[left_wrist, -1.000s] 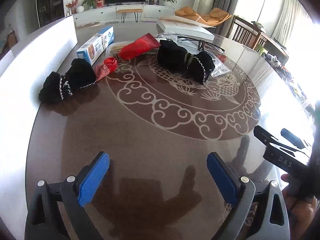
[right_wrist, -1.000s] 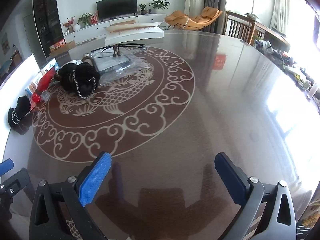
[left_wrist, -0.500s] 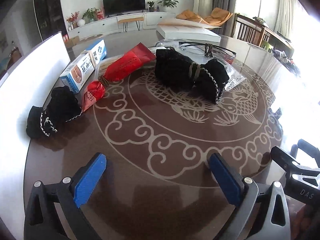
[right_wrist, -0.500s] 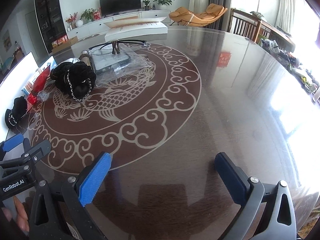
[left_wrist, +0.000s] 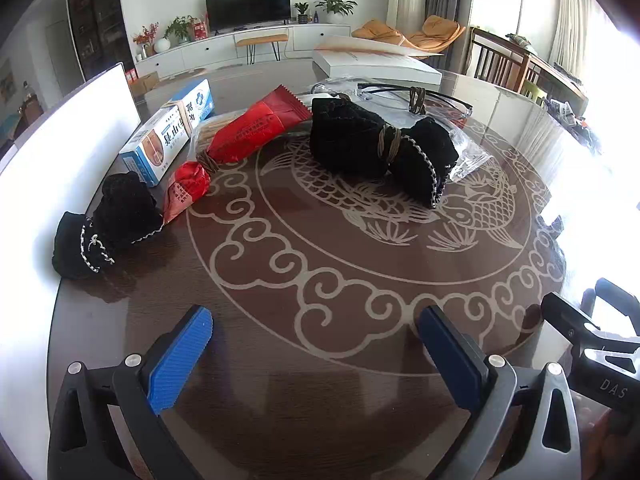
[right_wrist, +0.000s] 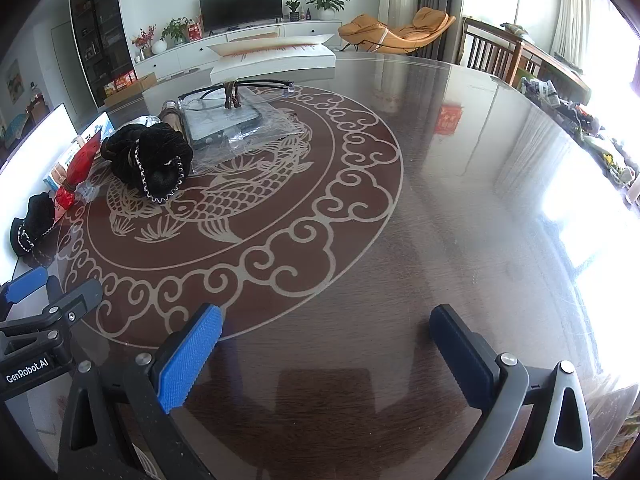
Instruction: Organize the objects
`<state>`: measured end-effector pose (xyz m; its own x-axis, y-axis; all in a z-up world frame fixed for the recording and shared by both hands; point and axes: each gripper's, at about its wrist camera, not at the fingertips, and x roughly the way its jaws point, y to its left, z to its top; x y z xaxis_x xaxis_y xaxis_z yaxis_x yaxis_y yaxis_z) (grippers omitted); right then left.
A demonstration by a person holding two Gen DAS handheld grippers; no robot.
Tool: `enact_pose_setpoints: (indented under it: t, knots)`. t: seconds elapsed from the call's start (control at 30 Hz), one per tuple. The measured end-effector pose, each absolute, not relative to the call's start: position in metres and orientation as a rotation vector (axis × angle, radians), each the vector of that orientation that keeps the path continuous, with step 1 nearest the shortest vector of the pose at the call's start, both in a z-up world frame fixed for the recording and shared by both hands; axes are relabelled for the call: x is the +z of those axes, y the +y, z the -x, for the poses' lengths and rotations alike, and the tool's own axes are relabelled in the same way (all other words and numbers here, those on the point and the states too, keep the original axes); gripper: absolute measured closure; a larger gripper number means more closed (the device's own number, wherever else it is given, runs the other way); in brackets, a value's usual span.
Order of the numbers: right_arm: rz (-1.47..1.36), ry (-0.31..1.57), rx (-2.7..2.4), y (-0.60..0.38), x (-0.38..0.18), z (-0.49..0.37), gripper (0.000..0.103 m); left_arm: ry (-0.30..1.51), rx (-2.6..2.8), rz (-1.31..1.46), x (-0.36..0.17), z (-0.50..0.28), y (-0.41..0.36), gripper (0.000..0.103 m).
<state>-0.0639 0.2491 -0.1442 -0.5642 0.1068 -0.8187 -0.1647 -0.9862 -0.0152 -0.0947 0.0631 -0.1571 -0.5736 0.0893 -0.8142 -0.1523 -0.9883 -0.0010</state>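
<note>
Both the left tool point(left_wrist: 314, 338) and the right tool point(right_wrist: 326, 334) hang open and empty over the table point(right_wrist: 440, 200), with the black bundle point(left_wrist: 380, 150) lying far ahead, left of the right tool.

The round glass-topped table point(left_wrist: 320, 360) carries two black bundles point(left_wrist: 380, 148) point(left_wrist: 104, 224), a red packet point(left_wrist: 256, 128), a blue-white box point(left_wrist: 168, 132) and glasses point(left_wrist: 416, 94).

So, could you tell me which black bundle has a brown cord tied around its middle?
The larger black bundle on the fish motif; the smaller black bundle shows only silver trim.
</note>
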Motion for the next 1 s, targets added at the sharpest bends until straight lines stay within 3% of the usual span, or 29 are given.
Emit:
enact_pose_setpoints:
  t: [1.0]
  knots:
    - [1.377,0.093,2.651,0.2460,-0.1443,0.0629,0.000,0.104,2.670,1.376,-0.1569,0.0942,0.0626,0.000]
